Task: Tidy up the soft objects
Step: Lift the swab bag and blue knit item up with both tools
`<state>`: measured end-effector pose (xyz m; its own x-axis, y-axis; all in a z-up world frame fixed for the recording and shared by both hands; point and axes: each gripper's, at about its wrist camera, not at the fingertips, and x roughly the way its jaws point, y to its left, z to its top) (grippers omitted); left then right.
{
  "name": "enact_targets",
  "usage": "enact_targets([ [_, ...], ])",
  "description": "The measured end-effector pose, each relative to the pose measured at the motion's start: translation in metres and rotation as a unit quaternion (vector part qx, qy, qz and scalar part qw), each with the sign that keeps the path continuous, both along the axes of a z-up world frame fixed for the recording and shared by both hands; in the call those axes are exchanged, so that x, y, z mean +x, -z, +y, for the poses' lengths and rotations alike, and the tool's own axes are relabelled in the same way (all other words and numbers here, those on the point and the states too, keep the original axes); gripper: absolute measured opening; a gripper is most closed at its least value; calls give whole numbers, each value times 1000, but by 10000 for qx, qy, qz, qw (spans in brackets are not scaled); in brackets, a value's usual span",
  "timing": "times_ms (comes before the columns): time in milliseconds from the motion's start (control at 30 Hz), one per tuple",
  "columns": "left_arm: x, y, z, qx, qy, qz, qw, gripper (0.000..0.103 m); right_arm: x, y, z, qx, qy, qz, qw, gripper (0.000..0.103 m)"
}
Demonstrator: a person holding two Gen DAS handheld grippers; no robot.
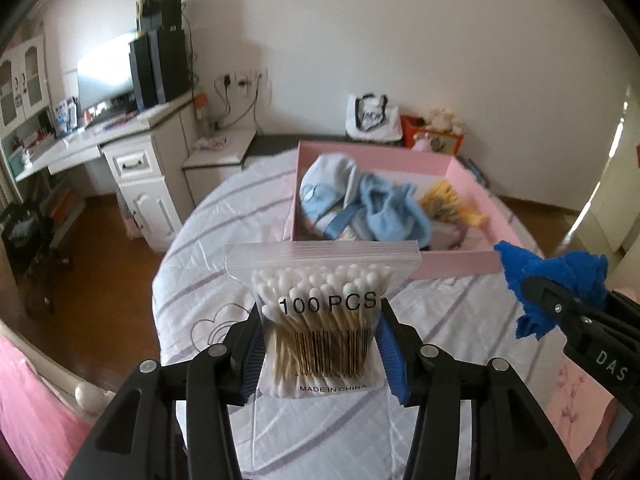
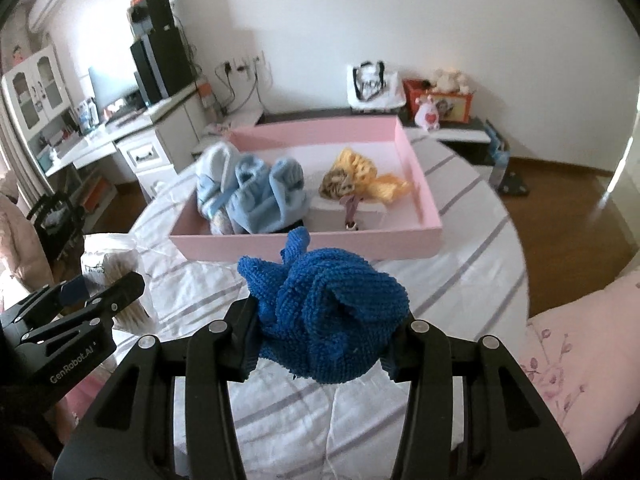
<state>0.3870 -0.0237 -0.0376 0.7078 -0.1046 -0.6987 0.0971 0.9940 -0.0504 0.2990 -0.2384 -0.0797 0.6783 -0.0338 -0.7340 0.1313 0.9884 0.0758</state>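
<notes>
The left gripper (image 1: 320,344) pinches a bag of cotton swabs (image 1: 322,316), its print readable only in its own view, while the right gripper (image 2: 320,336) pinches a blue cloth (image 2: 328,316) above the bed (image 2: 460,280), near the pink box's (image 2: 304,246) front edge.

Bare bedspread (image 2: 460,280) lies open before the pink box (image 2: 304,242); its right half has room, while baby clothes (image 2: 256,188) crowd the left.
</notes>
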Motion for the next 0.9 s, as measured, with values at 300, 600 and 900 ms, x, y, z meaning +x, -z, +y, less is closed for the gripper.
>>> enact_targets([
  [300, -81, -49, -9, 34, 97, -715, 9974, 47, -54, -47, 10, -108, -61, -675, 9976, 44],
  [600, -162, -86, -6, 43, 79, -1374, 9905, 47, -104, -85, 25, -258, -203, -1298, 9910, 43],
  [900, -231, -92, 9, -58, 109, -1812, 9834, 47, -138, -107, 36, -367, -293, -1706, 9842, 44],
])
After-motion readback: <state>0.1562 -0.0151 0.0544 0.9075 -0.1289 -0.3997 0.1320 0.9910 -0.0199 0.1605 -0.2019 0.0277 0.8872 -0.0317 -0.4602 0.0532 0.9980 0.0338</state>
